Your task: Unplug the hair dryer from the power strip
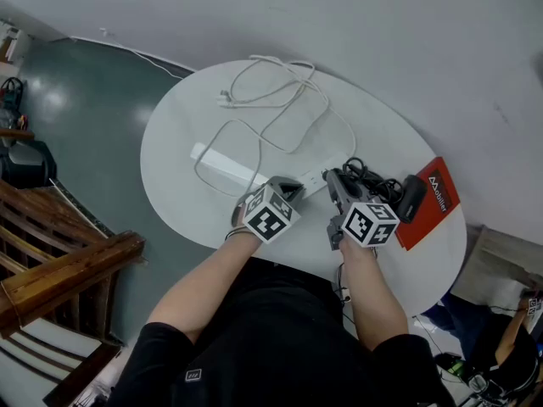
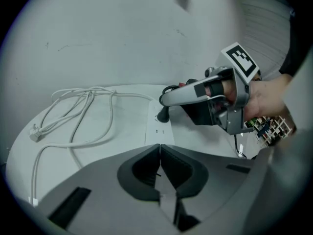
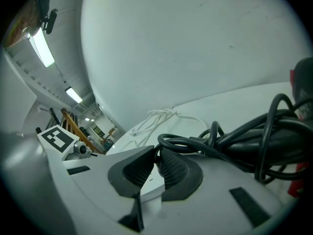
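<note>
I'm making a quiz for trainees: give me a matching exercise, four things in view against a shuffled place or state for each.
1 power strip
2 white cable
3 red booklet
4 left hand-held gripper

A jaws together, empty
B looped on the table's far side
C right side, partly under the hair dryer
D mid-table, black plug in it

Pairs: 1-D, 2-B, 3-C, 4-A

Far half of table (image 1: 170,142): white cable (image 1: 280,100) loops sprawl across it.
Left rim: bare, open to approach.
Right end of power strip (image 1: 222,164): plug (image 2: 164,114), coiled black cord (image 1: 361,172) and hair dryer (image 1: 413,195) crowd the surface.
Behind: wall (image 1: 407,49) close to the table.
</note>
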Demonstrator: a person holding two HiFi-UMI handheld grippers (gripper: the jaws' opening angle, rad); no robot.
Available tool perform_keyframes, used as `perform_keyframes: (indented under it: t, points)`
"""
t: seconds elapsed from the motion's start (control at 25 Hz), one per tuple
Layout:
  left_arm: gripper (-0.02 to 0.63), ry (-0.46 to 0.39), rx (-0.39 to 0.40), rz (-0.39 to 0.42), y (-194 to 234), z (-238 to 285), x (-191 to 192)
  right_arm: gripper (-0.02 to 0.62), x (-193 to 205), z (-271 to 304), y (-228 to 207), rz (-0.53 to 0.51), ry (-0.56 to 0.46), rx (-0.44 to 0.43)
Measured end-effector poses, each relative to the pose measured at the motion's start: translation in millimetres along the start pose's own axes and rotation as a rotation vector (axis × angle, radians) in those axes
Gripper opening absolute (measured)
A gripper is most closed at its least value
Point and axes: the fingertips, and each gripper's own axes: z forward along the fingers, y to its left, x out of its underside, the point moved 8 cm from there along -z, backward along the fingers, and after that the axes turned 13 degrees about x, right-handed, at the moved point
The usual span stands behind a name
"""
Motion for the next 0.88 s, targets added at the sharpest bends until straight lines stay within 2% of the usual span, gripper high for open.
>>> perform_keyframes:
  t: [0.2,0.44,0.72,0.8,0.88]
  points:
    - [0.015,0.012,-0.017,0.051,-7.0,5.7,-2.4,0.054,-7.1,8.9,4.1,-0.048,0.000,0.043]
    - [0.014,-0.049,-0.038,0.011,-9.7,3.6,0.0,0.051,-4.9,-5.3,-3.2,0.070,-0.017,-0.010]
    - [0.014,-0.074,-0.050,0.015,-20.4,11.0,4.1,0.049,-3.9,3.4,-7.4,0.162,-0.030,0.017]
    - [0.014,-0.078,-0.031,0.005,-18.3,10.8,5.1,0.051,-3.5,3.2,-7.4,0.140,-0.033,0.003]
    - [0.014,-0.073,0.000,-0.013,-15.8,9.9,4.6,0.052,-3.0,0.6,-7.0,0.040,-0.024,-0.014]
